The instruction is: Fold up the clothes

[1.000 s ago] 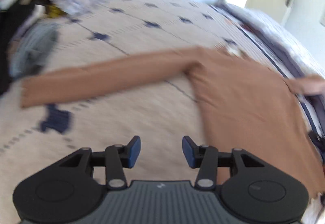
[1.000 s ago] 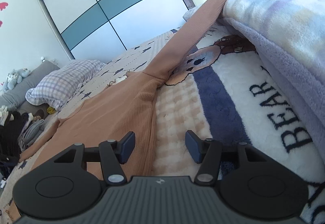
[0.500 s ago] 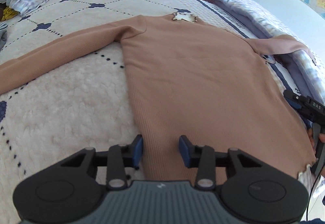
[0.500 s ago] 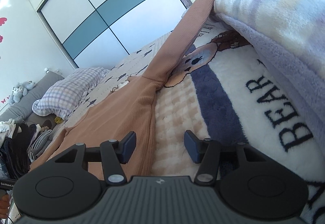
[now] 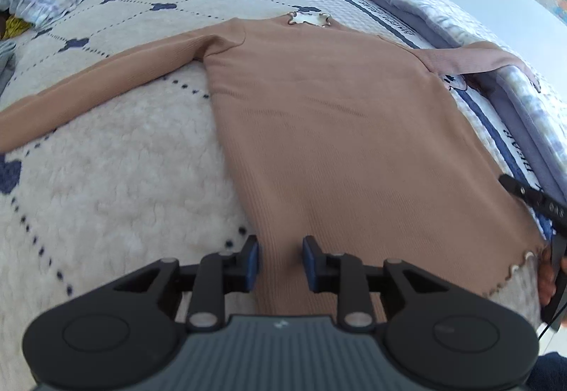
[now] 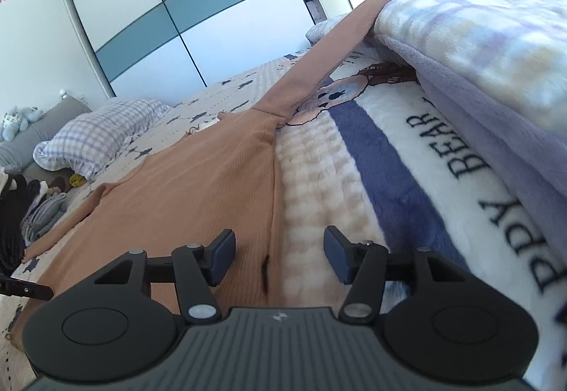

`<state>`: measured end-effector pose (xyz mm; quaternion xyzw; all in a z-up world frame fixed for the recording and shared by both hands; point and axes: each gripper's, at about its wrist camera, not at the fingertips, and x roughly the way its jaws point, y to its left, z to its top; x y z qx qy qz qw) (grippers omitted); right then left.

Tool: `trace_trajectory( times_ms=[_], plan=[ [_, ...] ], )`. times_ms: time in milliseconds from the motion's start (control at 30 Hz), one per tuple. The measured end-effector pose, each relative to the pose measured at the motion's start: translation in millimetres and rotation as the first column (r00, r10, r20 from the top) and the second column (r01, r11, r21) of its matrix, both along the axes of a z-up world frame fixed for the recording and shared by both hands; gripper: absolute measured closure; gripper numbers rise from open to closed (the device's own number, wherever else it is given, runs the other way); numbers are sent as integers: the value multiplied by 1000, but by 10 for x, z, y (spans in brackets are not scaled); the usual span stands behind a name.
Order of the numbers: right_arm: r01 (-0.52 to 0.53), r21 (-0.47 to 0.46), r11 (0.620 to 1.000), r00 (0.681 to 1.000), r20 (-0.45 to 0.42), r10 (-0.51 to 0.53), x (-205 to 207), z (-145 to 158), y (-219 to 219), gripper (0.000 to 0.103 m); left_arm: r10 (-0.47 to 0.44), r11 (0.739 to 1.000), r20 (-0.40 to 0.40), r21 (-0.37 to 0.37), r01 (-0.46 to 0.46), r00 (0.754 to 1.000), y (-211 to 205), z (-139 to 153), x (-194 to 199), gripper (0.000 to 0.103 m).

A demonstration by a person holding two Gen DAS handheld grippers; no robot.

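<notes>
lying flat on the bed cover [image 5: 117,178], one brown sweater [image 5: 354,150] with two sleeves spreading out, one resting on the folded blanket [image 6: 496,47]. hovering at its hem, left gripper [image 5: 280,261] and right gripper [image 6: 280,256], both open, gripping nothing.

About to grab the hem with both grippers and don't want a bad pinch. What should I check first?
1. Tan ribbed long-sleeved top lies flat on the bed: ok.
2. Left gripper open, over the hem near the top's left edge: ok.
3. Right gripper open, straddling the top's right edge: ok.
4. Either gripper touching fabric: cannot tell.
5. Right sleeve clear: not ok, draped over the lilac plaid blanket.
6. Left sleeve laid out straight: ok.
</notes>
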<state>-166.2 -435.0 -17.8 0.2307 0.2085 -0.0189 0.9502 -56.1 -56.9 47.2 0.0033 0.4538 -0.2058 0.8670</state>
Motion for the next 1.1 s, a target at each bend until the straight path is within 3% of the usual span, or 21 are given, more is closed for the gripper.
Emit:
trace_trajectory(
  times_ms=[100, 200, 333, 400, 500, 533, 700, 867, 933, 1000, 1100],
  plan=[
    [35, -47, 998, 999, 41, -33, -318, -81, 152, 46, -37, 999, 26, 2, 37, 999, 87, -30, -134, 73],
    [43, -130, 991, 999, 19, -41, -422, -49, 313, 46, -18, 999, 10, -44, 18, 1000, 161, -33, -222, 73],
    [66, 44, 997, 998, -9, -65, -484, 18, 164, 51, -58, 998, 16, -25, 59, 998, 66, -27, -386, 73],
    [76, 43, 996, 997, -33, -75, -502, 54, 176, 73, -82, 996, 12, -16, 82, 997, 5, -30, -421, 74],
    [62, 34, 998, 997, -54, -60, -525, 101, 230, 90, -68, 997, -12, -34, 68, 998, -50, -38, -408, 94],
    [52, 34, 998, 997, -56, -50, -514, 119, 249, 92, -53, 998, -12, -25, 52, 999, -83, -39, -413, 95],
    [44, -1, 999, 997, -58, -44, -496, 273, 303, 95, -4, 994, 30, 113, 1, 1000, -295, 97, -522, 97],
    [23, -18, 1000, 999, 43, -22, -669, 789, 190, 95, -41, 999, 59, 37, 39, 997, -185, 426, -697, 97],
    [32, -53, 998, 998, 53, -29, -745, 897, 158, 95, -79, 994, 58, 74, 75, 995, -200, 398, -768, 97],
    [51, -98, 994, 999, -4, -51, -740, 787, 152, 95, -104, 986, 35, 134, 99, 994, -237, 256, -760, 96],
    [64, -120, 991, 982, -170, -84, -600, 383, 96, 95, -83, 994, -36, 75, 86, 996, -131, 92, -691, 92]
  ],
)
